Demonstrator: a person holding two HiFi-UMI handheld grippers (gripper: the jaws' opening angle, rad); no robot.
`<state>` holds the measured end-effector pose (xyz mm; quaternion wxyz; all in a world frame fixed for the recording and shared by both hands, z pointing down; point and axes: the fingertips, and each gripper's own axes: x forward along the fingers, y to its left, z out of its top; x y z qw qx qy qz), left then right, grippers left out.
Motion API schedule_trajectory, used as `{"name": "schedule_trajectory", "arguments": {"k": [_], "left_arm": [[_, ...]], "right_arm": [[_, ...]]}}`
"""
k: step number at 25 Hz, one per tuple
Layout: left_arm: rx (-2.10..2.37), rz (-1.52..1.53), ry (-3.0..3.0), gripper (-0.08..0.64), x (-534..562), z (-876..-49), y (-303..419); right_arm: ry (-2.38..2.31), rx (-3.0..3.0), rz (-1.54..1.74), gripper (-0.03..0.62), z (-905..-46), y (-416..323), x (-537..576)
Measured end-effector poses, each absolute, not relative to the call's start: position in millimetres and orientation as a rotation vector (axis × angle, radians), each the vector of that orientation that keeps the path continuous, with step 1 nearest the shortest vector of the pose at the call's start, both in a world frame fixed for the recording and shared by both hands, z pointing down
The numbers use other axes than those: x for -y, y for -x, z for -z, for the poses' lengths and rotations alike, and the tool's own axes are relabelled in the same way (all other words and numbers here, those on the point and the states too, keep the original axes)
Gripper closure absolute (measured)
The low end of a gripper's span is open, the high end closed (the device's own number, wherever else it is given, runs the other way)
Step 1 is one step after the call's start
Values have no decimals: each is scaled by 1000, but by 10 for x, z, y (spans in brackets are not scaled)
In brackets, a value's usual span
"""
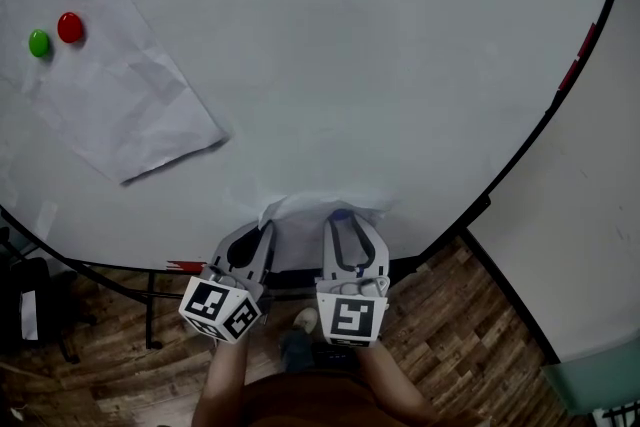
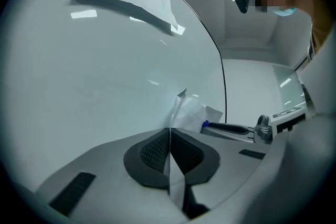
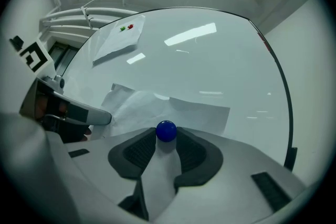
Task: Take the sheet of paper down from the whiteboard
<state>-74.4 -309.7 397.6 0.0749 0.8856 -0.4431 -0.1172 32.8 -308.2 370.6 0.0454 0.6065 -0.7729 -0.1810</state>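
A crumpled white sheet of paper (image 1: 310, 207) lies against the whiteboard (image 1: 380, 65) at its lower edge, bulging off the surface. My left gripper (image 1: 268, 229) is shut on the sheet's left edge; the left gripper view shows the paper (image 2: 191, 113) pinched thin between the closed pads (image 2: 157, 150). A round blue magnet (image 3: 166, 130) sits on the sheet (image 3: 194, 110) exactly between the fingertips of my right gripper (image 3: 167, 135), whose jaws stand wide, so I read them as open around it. The head view shows the right gripper (image 1: 340, 217) next to the left one.
A second wrinkled sheet (image 1: 110, 85) hangs at the board's upper left under a green magnet (image 1: 38, 42) and a red magnet (image 1: 70, 26). A red marker (image 1: 578, 61) sits on the board's right frame. Wooden floor (image 1: 450, 315) and the board's stand lie below.
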Motion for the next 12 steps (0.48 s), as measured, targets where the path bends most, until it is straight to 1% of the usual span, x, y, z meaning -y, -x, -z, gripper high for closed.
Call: {"name": "schedule_trajectory", "arguments": {"k": [12], "left_arm": [[1307,423,-2606,535,3077,-3978,875]], "right_arm": [[-1823,2342,556,459,-3804,-272,3019]]}}
